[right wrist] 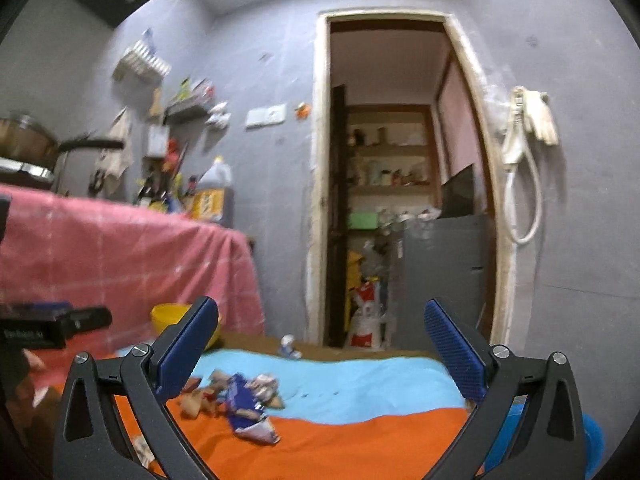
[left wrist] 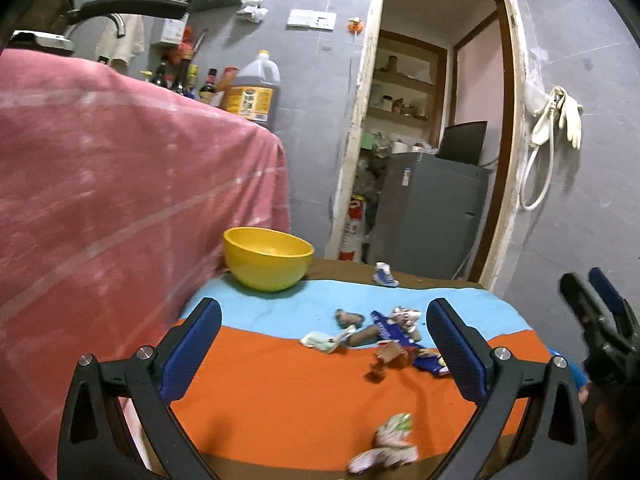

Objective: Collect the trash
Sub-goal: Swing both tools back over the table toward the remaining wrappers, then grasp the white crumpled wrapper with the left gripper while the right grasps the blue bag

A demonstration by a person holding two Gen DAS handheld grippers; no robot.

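Crumpled foil and paper, blue, white and brown, that's the trash pile point(left wrist: 384, 338) lying loose on the orange-and-blue cloth point(left wrist: 280, 392), right where the orange band meets the light blue one. Nearer the camera than the pile sits a separate white crumpled wrapper point(left wrist: 388, 442) at the cloth's front edge, and beyond the pile a small blue-and-white scrap point(left wrist: 385, 274) rests on the brown table edge. Left of the pile and farther back stands the yellow bowl point(left wrist: 267, 258), on the blue band, hard against the pink drape point(left wrist: 120, 200). The left gripper point(left wrist: 324, 350) hovers over the cloth with its blue-padded jaws spread wide, the pile showing between them, nothing held. The right gripper point(right wrist: 322, 354) is likewise gaping wide and empty, the pile low and to its left. Behind everything, past the pile, the open doorway point(left wrist: 432, 120).
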